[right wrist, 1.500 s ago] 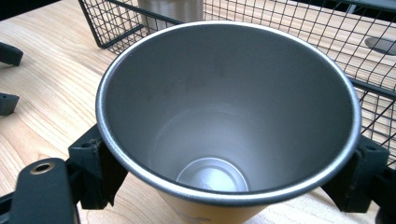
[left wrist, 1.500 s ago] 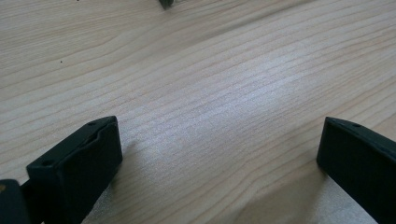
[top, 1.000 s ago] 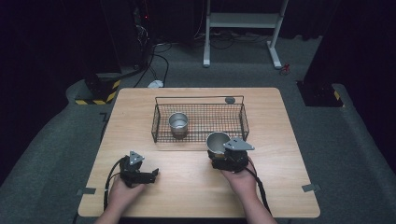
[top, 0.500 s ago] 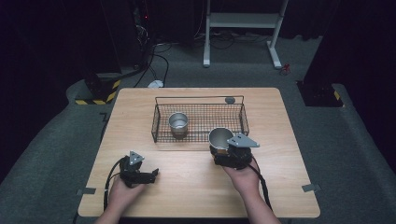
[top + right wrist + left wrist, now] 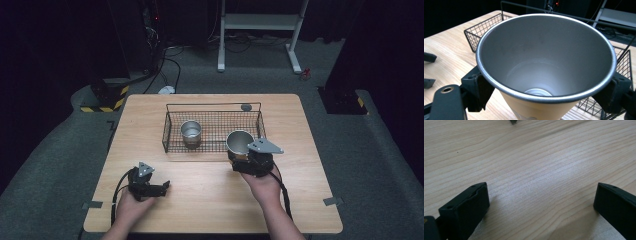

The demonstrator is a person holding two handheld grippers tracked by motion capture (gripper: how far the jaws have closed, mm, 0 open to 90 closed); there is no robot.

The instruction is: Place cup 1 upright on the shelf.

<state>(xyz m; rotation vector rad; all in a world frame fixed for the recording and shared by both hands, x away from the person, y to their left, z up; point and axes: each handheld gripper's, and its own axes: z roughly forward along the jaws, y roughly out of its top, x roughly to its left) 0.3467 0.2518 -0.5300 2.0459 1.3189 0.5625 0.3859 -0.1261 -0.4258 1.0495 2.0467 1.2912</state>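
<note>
Gripping a metal cup (image 5: 239, 142) just right of centre in the high view, the right hand-held gripper (image 5: 248, 162) pinches it between its two black jaws, one on each side of the cup's body below the rim. The cup stands upright, mouth open, at the near right edge of a black wire basket (image 5: 214, 105) on the wooden worktop (image 5: 200, 200); whether it is over the basket's wall or just outside it cannot be told. In the right gripper view the cup (image 5: 546, 60) shows an empty grey inside, with the basket's (image 5: 477, 28) mesh behind it. A second metal cup (image 5: 190, 132) stands inside the basket, toward its left. At the lower left of the high view, the left hand-held gripper (image 5: 152, 188) rests low on the worktop, its jaws spread wide over bare wood and holding nothing.
</note>
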